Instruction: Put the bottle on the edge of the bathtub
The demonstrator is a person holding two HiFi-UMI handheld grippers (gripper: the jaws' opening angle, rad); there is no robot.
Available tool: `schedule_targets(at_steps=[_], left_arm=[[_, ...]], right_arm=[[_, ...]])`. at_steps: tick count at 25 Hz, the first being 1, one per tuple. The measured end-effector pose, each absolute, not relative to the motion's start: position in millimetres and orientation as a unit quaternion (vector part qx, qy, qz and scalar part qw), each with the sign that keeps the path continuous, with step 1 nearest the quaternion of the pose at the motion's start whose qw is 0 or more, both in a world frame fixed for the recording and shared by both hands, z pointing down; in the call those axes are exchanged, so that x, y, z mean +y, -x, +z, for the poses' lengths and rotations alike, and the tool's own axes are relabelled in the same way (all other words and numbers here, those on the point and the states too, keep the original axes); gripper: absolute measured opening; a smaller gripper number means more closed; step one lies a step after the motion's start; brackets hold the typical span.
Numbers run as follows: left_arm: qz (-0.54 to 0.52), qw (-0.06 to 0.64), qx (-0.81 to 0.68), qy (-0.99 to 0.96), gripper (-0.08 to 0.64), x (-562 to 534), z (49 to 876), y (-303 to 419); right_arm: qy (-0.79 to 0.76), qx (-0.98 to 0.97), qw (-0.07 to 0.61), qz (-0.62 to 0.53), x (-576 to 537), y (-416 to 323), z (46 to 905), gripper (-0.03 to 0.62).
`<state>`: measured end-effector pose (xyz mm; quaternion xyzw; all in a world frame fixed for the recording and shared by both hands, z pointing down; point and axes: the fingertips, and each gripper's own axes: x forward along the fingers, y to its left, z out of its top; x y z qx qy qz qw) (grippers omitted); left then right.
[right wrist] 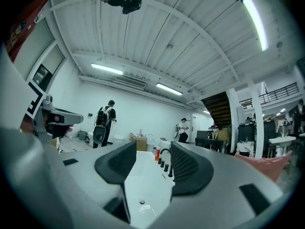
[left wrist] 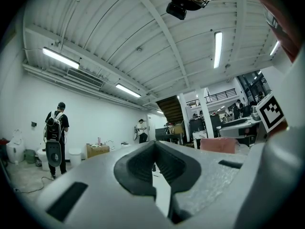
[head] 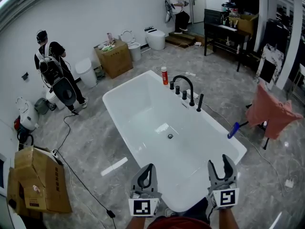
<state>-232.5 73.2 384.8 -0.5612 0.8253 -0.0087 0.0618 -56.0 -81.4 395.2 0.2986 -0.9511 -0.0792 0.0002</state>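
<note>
Closest to the camera, the grey left gripper (head: 148, 170) with its square-marker cube is held over the near end of the tub. Its 2 jaws meet at the tips, and nothing is between them. Beside it, the grey right gripper (head: 220, 163) has its jaws clearly apart and also holds nothing; in the right gripper view only the inside of the tub shows between them.

Below both grippers is the white oval freestanding bathtub (head: 116, 109), which stands diagonally on the grey marble-pattern floor (head: 86, 151). It has a small round metal drain (head: 170, 136) in the bottom. A blue object (head: 233, 129) is at the right rim; what it is I cannot tell. Further along the same rim is the black curved faucet (head: 184, 82) with its black handles.

The small orange bottle with a white cap (head: 164, 75) stands upright on the far edge of the bathtub, just beside the faucet and well apart from both grippers.

On the right, a pink cloth (head: 271, 111) hangs over a stand. Behind the tub there is an open brown cardboard box (head: 115, 58). A person in dark clothes (head: 55, 70) stands at the left wall.
</note>
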Motion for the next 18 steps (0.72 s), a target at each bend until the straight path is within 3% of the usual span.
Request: schedule_targets(at_steps=[6,18], left_arm=[[-0.003,0.058,0.826,0.561,0.005,76,384,234],[-0.001,0.054,0.820,0.569,0.005,66,387,228]], right_arm=[[-0.298,-0.951,0.010,-0.082,-79,59,395,0.207],[-0.303,-0.950,0.005,-0.076,-83,56,396,0.100]])
